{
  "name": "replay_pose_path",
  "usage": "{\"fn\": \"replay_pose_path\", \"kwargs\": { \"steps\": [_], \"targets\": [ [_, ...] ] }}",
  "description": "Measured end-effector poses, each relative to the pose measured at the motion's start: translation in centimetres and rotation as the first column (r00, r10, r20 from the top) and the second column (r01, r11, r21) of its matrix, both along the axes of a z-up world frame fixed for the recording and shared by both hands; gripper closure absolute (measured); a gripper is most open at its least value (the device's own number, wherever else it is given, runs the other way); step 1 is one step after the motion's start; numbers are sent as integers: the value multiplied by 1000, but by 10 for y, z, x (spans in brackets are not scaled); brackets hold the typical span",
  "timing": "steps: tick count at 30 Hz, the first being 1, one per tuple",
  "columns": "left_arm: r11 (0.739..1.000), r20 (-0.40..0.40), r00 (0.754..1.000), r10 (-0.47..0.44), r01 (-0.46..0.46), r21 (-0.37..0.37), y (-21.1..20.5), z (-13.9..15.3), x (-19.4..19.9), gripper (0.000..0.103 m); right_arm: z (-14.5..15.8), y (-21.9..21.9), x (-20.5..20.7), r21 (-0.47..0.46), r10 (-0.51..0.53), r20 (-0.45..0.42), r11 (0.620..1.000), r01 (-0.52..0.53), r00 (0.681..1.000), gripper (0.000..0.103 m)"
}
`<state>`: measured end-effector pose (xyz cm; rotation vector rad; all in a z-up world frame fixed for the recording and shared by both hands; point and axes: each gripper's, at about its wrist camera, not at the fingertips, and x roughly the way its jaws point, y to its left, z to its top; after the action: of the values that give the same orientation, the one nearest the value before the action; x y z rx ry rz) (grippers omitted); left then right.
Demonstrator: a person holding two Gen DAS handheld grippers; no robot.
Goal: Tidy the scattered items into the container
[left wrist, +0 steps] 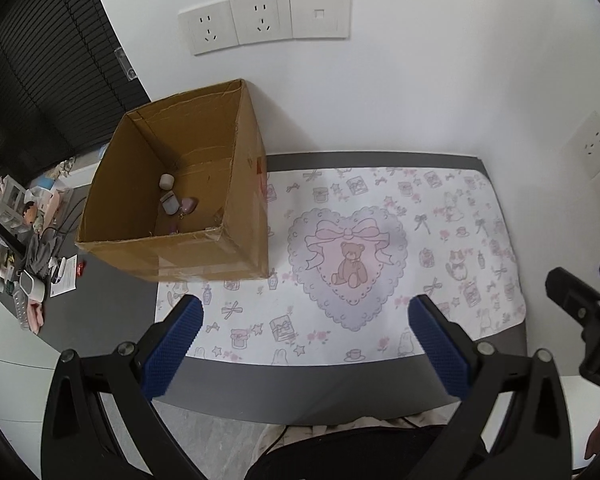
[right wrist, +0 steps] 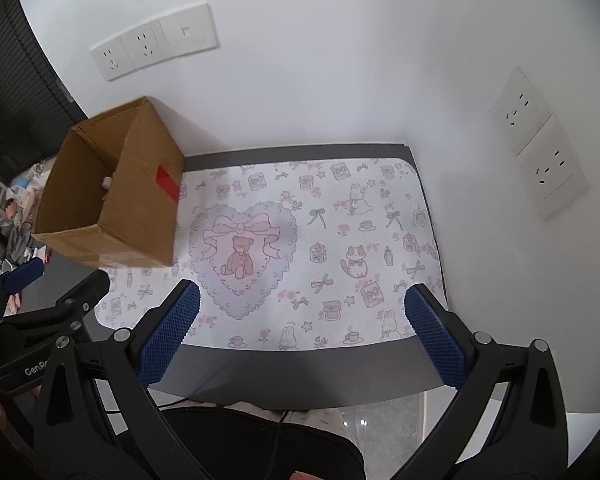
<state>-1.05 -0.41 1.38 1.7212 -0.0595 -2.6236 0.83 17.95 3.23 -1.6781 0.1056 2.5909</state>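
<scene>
Nearest the lens, we hold the left gripper [left wrist: 306, 312] with its blue pads [left wrist: 172, 350] spread wide and nothing between them; it hangs over the near edge of the table, so we judge it parked rather than working.

Ahead of the left pad and slightly outside it stands the cardboard box [left wrist: 236, 248], top open. It sits at the left end of the printed mat [left wrist: 440, 216], backed near the wall, a placement that leaves the mat free as a working surface. On the box floor lie the small items [left wrist: 176, 202]: a pale cylinder and two pinkish pieces, close together. Their exact kind is too small to tell.

Between and ahead of the pads, the mat shows only its print, a teddy-bear heart. We see no loose item on it, so we judge the tidying complete or nearly so.

To the right, we hold the right gripper [right wrist: 302, 310] likewise agape and empty, level beside its partner, over the same near edge.
</scene>
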Motion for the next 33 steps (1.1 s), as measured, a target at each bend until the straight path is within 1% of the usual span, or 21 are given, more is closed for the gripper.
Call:
{"fn": "replay_pose_path", "kwargs": {
  "steps": [6, 16, 18, 22, 27, 30, 33],
  "targets": [
    [1000, 11, 1000, 16, -16, -5, -3, -1, -4, 1, -4, -6, -3, -11, 7, 12, 1000, -7, 1000, 0],
    [1000, 7, 1000, 27, -27, -3, -9, 0, -8, 1, -6, -15, -5, 5, 26, 25, 1000, -26, 999, 0],
    [1000, 7, 1000, 28, -28, -7, -9, -1, -8, 1, -7, -14, -6, -3, 29, 28, 1000, -29, 999, 0],
    [1000, 10, 1000, 24, -24, -11, -10, -1, -9, 1, -7, -11, -9, -47, 26, 39, 999, -24, 999, 0],
    [1000, 16, 1000, 16, -16, -11, -10, -2, -12, 1, -7, -10, -11, -32, 19, 42, 999, -18, 999, 0],
    [1000, 28, 1000, 6, -6, 6, -9, -3, -14, 1, -7, -10, -13, -16, 16, 41, 1000, -15, 999, 0],
    [1000, 25, 1000, 7, -8, 15, -8, -3, -16, 1, -8, -10, -15, -8, 16, 43, 1000, -16, 999, 0]
  ]
}}
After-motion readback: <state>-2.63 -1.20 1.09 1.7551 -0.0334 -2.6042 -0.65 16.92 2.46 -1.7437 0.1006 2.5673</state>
